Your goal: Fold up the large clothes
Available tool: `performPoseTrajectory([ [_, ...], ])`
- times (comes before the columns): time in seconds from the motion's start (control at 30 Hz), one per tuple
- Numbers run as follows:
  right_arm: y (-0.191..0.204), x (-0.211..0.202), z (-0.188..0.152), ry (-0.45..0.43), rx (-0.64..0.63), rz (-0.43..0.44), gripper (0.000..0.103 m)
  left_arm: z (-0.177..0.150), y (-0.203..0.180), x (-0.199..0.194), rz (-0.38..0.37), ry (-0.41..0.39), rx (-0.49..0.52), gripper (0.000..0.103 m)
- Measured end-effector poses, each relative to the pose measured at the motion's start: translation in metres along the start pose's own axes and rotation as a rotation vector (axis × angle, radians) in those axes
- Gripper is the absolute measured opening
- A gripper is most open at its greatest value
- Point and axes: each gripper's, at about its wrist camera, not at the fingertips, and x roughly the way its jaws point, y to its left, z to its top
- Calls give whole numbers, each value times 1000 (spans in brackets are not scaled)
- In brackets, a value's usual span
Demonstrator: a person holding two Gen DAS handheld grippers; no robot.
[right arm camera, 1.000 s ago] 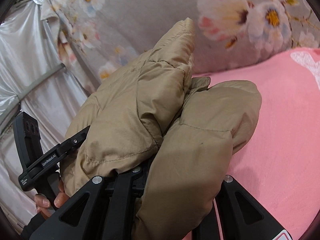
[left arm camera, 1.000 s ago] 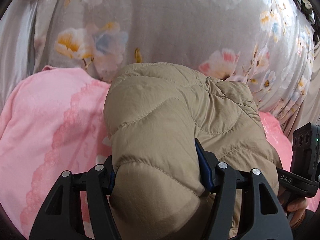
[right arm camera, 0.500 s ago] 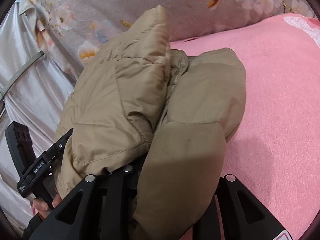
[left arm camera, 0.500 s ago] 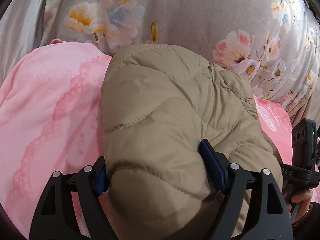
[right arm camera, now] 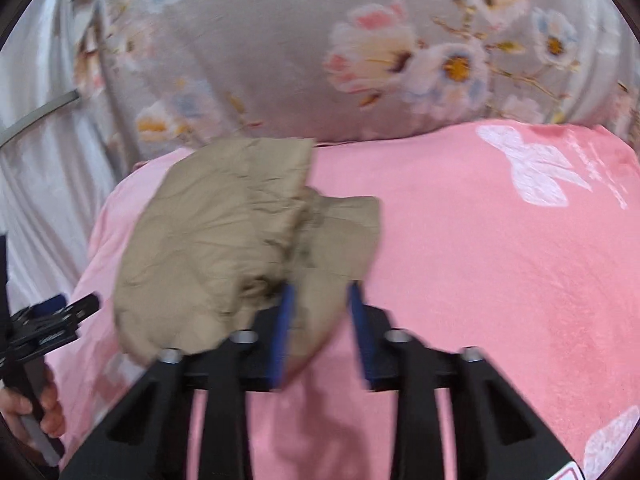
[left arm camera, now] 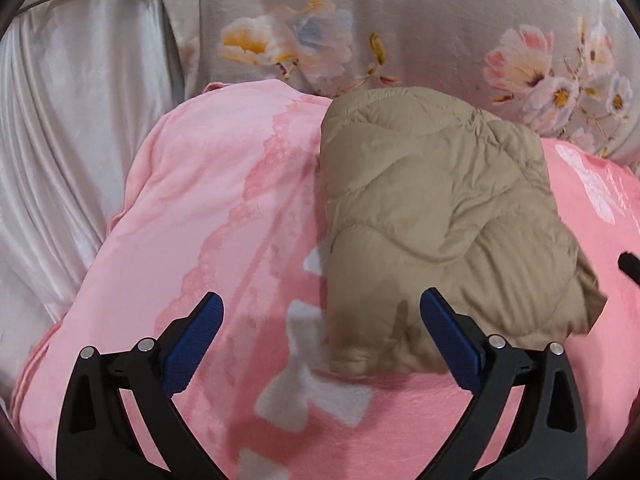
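Jacket (left arm camera: 440,216), tan and quilted, is laid folded on the pink blanket (left arm camera: 224,216), with its far edge close to the flowered cushion (left arm camera: 400,20). It is judged to be set there as a finished bundle, since the layers are stacked and no sleeve is seen trailing loose. The left gripper (left arm camera: 320,328) is held just above the blanket with its fingers spread wide; nothing is pinched, and only the jacket's near corner is framed between the blue pads (left arm camera: 192,340). The right gripper (right arm camera: 320,332) is seen through motion blur, its fingers parted to a narrow gap around a soft lobe of the jacket (right arm camera: 240,240); whether the pads are touching the cloth cannot be told. That lobe is judged to be held, if at all, only to steady the fold as it settles.

The jacket's shell is a smooth, slightly shiny woven cloth, stitched in curved lines into puffy cells, and it is creased where it is doubled over. A springy fill is suggested, so the fold may be expected to open a little. The blanket is plush, with paler lace-like and white patterns. Pale, satiny drapes (left arm camera: 72,140) are hung at the left.
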Motion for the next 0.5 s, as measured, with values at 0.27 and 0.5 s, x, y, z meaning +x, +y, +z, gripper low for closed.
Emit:
performPoseTrajectory([
  [0.27, 60, 54, -1, 71, -137, 17, 0, 3, -35, 33, 78, 72, -54, 97],
  [0.5, 54, 102, -6, 118, -130, 4, 0, -5, -34, 57, 50, 85, -106, 98],
])
